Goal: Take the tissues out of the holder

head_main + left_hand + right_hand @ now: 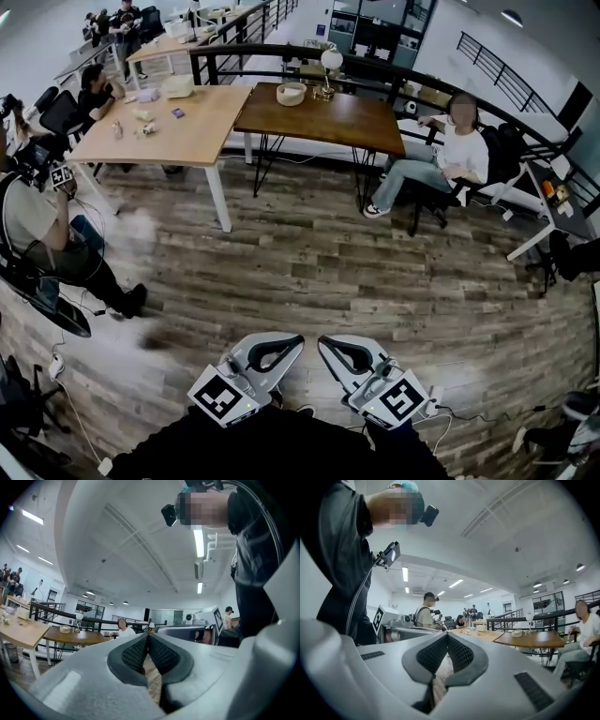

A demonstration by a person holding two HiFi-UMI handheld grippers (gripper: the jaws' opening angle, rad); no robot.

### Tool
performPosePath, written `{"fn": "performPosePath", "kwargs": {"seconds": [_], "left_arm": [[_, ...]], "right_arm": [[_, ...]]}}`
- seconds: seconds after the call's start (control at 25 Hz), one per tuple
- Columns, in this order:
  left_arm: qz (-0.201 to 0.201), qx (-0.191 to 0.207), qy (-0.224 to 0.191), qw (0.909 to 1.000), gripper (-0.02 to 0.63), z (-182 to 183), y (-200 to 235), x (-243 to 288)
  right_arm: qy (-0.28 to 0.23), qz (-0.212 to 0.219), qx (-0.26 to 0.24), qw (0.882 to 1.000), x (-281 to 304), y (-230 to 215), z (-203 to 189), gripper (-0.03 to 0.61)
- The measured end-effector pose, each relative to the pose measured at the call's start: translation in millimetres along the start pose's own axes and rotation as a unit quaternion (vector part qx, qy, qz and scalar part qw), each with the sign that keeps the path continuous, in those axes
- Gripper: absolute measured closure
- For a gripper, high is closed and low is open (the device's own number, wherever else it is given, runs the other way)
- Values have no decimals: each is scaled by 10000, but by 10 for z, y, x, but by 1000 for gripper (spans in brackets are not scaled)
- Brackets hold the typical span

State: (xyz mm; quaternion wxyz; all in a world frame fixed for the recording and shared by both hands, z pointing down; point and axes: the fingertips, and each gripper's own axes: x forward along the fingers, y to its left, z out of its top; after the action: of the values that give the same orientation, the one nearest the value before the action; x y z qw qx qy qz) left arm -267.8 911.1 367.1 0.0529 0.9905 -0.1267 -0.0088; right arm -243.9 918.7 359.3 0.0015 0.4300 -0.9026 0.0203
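Both grippers hang low over the wood floor in the head view, far from the tables. My left gripper [298, 341] and my right gripper [322, 343] are side by side, tips nearly touching each other. Each has its jaws pressed together with nothing between them, as the left gripper view [148, 637] and the right gripper view [447, 635] also show. A white box-like thing [178, 86] lies on the far light wood table [187, 131]; I cannot tell whether it is the tissue holder. No tissues are recognisable.
A dark wood table [328, 120] holds a round bowl [291, 93] and a globe lamp [330, 61]. A person sits on a chair at the right [450, 150]. Another person [37, 220] stands at the left. Cables lie on the floor [469, 412].
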Motion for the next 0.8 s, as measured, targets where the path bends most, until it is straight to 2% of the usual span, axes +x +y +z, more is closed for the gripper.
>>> {"fn": "performPosePath", "kwargs": {"seconds": [0.4,0.8], "left_arm": [[-101,-141,-57,9998,606,55,786,-38],[-93,-167,-85,9998,606,62,1124,87]], "right_arm": [[95,-95,37,9999,720,-255,-29,574],[55,-174,-17,9998,968,-510,-22,574]]}}
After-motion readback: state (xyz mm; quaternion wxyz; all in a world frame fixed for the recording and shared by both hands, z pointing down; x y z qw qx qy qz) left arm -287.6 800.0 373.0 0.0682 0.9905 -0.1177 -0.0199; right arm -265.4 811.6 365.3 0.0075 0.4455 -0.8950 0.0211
